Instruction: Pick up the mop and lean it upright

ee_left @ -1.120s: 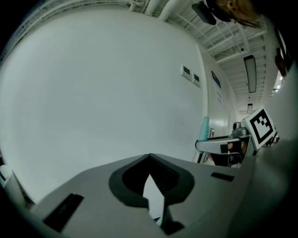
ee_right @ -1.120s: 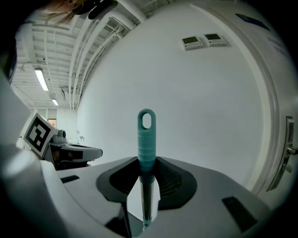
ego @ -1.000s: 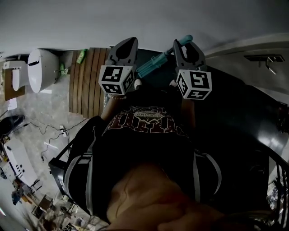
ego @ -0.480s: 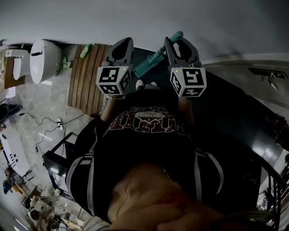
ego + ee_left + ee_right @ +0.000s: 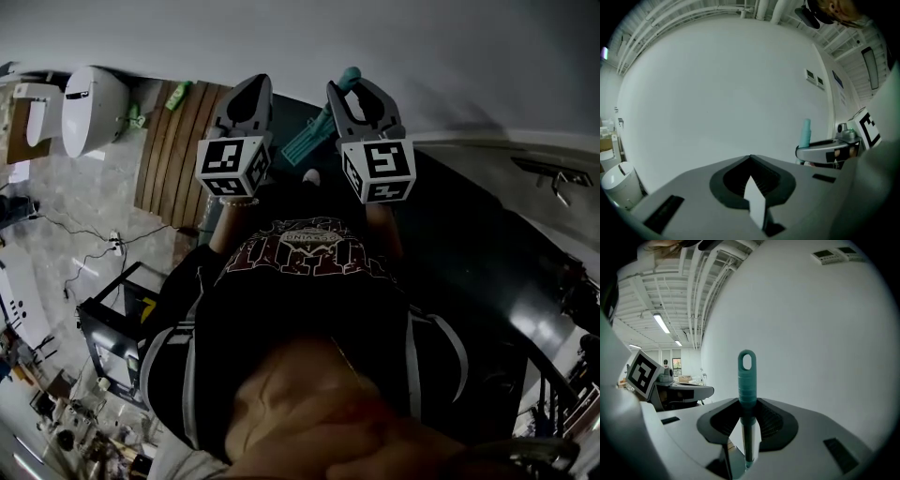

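The mop's teal handle (image 5: 747,380) stands upright between the jaws of my right gripper (image 5: 747,404), its hanging loop just above them and its grey shaft running down out of sight. In the head view the right gripper (image 5: 354,89) is shut on the handle, whose teal tip (image 5: 349,76) pokes out close to the white wall, while the lower shaft (image 5: 307,142) slants down to the left. My left gripper (image 5: 251,86) hangs beside it, apart from the mop. In the left gripper view that gripper (image 5: 750,160) has its jaw tips together and holds nothing. The mop head is hidden.
A white toilet (image 5: 94,105) stands at the far left beside a wooden slatted panel (image 5: 173,150). Cables (image 5: 98,251) trail over the pale floor, and a black frame (image 5: 108,323) stands at lower left. The white wall (image 5: 450,56) is right ahead. The person's body fills the middle.
Both grippers have drifted slightly left and toward the wall. The mop handle in the right gripper now stands steeper, its tip nearer the wall. The grip is unchanged.
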A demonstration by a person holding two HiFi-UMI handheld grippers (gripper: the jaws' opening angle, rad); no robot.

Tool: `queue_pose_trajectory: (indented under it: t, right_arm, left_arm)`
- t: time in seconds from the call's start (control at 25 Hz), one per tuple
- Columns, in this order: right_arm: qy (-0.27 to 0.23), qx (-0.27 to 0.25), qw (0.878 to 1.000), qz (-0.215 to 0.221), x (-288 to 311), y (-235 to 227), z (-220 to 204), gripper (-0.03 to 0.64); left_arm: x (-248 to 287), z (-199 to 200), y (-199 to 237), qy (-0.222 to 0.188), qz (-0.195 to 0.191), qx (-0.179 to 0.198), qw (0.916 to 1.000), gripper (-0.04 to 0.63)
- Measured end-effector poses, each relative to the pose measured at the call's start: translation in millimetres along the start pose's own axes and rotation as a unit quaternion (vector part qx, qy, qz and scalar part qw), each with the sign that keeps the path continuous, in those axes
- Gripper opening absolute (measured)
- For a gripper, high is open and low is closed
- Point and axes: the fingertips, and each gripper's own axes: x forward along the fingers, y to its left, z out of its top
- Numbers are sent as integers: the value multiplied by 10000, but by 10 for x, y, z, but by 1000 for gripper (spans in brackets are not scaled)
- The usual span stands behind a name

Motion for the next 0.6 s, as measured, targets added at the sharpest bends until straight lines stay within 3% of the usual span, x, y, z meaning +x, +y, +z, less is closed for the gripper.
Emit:
queue_pose_trajectory:
  t: [0.24,0.6]
  right_arm:
    - [121,81,9995,-284,100,40,-72,121]
    - [372,363,9923,-1126,365,255,-174,121]
  left_arm:
    - [56,22,149,35,-228,9,9997,46]
    - [58,138,634,194,-800,140,9965,46]
